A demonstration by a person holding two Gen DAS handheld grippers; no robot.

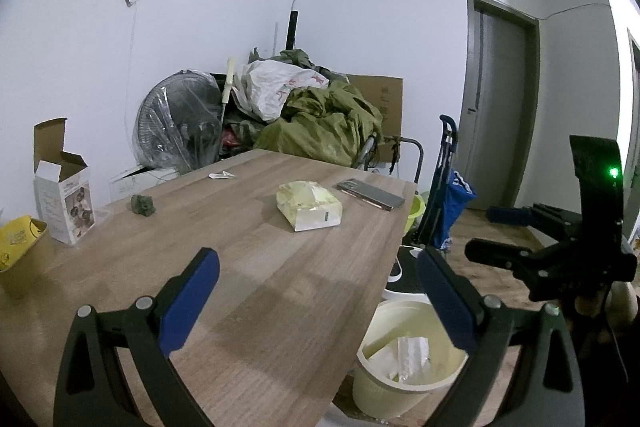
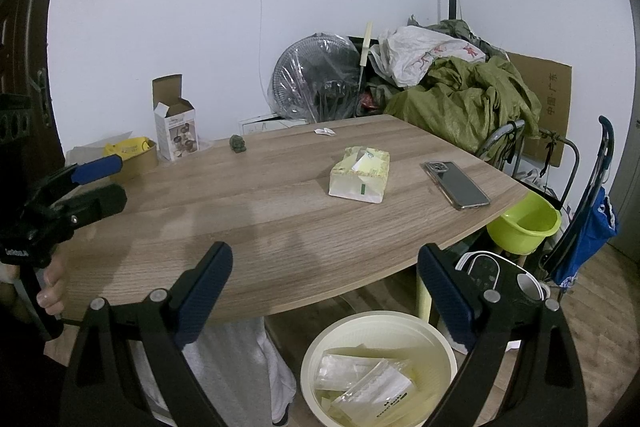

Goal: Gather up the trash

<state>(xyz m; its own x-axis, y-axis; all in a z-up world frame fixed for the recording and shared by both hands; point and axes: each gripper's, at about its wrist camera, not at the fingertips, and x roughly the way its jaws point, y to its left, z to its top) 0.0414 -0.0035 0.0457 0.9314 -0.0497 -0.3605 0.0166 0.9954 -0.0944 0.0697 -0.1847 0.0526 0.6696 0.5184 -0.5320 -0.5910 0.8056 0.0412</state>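
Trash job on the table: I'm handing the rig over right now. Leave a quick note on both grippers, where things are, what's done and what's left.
Left hand-held gripper: open, empty, over the near table edge.
Right hand-held gripper: open, empty, above the bin.
Bin: on the floor at the table's near corner, already holding plastic wrappers.
Left: a small paper scrap at the far table edge, possibly the green lump.
Tissue pack and phone look like keepers.

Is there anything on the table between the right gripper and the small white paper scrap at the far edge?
Yes. The tissue pack lies roughly between the open right gripper and the paper scrap. The phone lies off to the right, clear of that path.
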